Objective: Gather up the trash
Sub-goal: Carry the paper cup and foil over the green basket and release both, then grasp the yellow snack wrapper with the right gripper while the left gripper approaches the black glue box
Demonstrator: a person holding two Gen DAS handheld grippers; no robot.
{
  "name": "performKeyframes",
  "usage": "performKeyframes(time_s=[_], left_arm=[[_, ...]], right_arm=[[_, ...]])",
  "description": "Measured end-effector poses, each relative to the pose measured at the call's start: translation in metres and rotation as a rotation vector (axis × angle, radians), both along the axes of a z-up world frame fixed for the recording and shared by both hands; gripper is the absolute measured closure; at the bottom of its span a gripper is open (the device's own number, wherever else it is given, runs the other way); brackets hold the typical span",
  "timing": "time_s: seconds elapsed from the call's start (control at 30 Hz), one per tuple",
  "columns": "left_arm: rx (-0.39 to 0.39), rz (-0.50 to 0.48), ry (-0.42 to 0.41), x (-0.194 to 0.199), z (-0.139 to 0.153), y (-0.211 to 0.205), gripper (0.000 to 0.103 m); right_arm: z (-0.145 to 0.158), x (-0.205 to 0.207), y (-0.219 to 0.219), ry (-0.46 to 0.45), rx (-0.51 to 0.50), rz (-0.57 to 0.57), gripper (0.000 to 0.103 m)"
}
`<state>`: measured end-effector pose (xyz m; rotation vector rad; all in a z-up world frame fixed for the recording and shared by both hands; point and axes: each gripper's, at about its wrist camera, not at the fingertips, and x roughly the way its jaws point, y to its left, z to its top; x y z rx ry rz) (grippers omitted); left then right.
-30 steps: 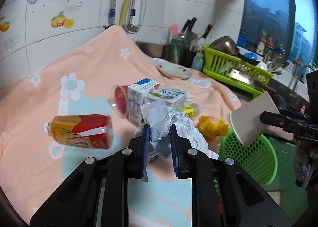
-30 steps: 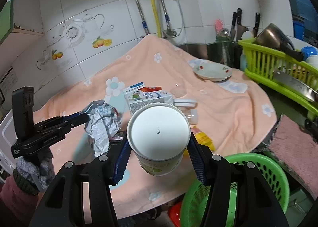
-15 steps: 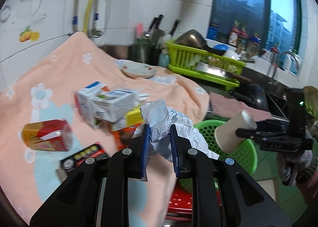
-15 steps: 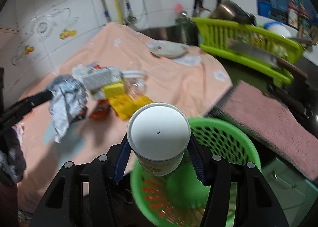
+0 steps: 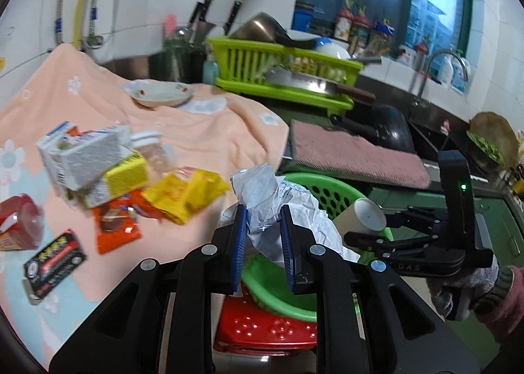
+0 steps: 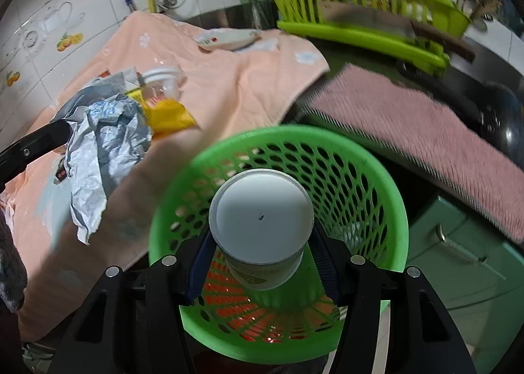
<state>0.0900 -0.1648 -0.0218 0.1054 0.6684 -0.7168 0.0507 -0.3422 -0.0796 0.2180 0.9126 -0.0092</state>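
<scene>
My left gripper is shut on a crumpled white paper wad and holds it at the near rim of the green mesh basket. My right gripper is shut on a white paper cup, bottom toward the camera, held over the open green basket. The cup and right gripper also show in the left wrist view, above the basket. The paper wad shows left of the basket in the right wrist view.
On the peach cloth lie milk cartons, a yellow wrapper, an orange wrapper, a red can, a black packet and a plate. A lime dish rack, pink mat and red stool surround the basket.
Both grippers have swung right, away from the cloth toward the green basket. The cup now hangs over the basket's opening and the paper wad has reached its rim.
</scene>
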Motion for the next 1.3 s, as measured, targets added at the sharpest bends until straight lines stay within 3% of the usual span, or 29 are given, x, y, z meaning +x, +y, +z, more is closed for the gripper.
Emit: performKeyframes(time_s=[0.23,0.33,0.63,0.77,0.83,1.07,1.3], left_arm=[[0.042,-0.035,0.024,0.001,-0.020,-0.030,0.083],[0.053,-0.042,0.041,0.003,-0.027,-0.038,0.083],[0.064,-0.054,0.076,0.003,-0.041,-0.050,0.078],[0.058,-0.050,0.083,0.002,-0.045,-0.051,0.066],[0.056,-0.044,0.079,0.000,-0.044,-0.050,0.053],[0.054,-0.007,0.064,-0.005,-0.036,-0.035,0.046],[0.042,0.091,0.042,-0.006,-0.020,0.004,0.037]], right_arm=[[-0.009,-0.013,-0.015,0.012,0.022,-0.032,0.048],[-0.007,-0.017,-0.020,0.007,0.026,-0.040,0.043],[0.007,-0.027,-0.025,-0.032,0.026,-0.052,0.042],[0.014,-0.029,-0.026,-0.047,0.022,-0.053,0.041],[0.017,-0.030,-0.025,-0.053,0.020,-0.049,0.041],[0.026,-0.025,-0.015,-0.069,0.014,-0.024,0.037],[0.032,-0.008,0.004,-0.080,0.011,0.025,0.035]])
